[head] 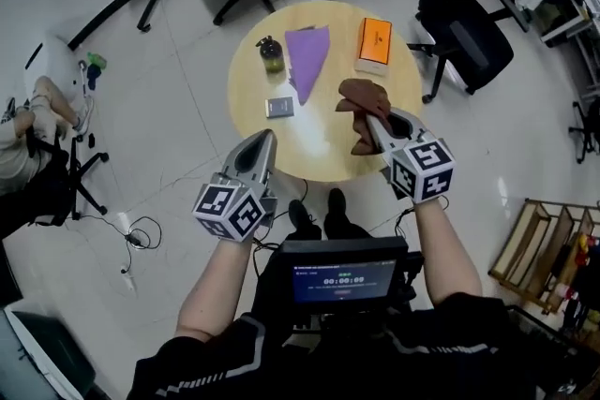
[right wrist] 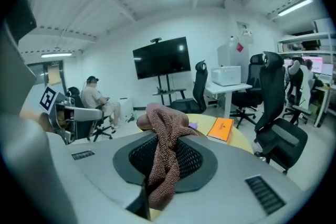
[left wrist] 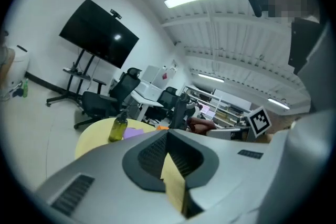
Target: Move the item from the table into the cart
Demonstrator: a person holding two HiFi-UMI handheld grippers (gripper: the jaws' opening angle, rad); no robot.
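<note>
The right claw [head: 372, 121] is pinching a brown cloth [head: 362, 96] that dangles above the round counter [head: 323, 159], near the orange box [head: 374, 44] and purple sheet [head: 307, 56], while the left claw [head: 264, 140], pressed together on nothing, hangs over the counter's near edge.

Left gripper [left wrist: 168, 137]: jaws together, nothing between them. Beyond: yellow table [left wrist: 90, 138], green bottle [left wrist: 117, 128] upright beside a purple sheet [left wrist: 134, 133]; TV [left wrist: 98, 34] on a stand, upper left. Right gripper [left wrist: 211, 130] at right, brown cloth [left wrist: 200, 123] at its tip.
</note>
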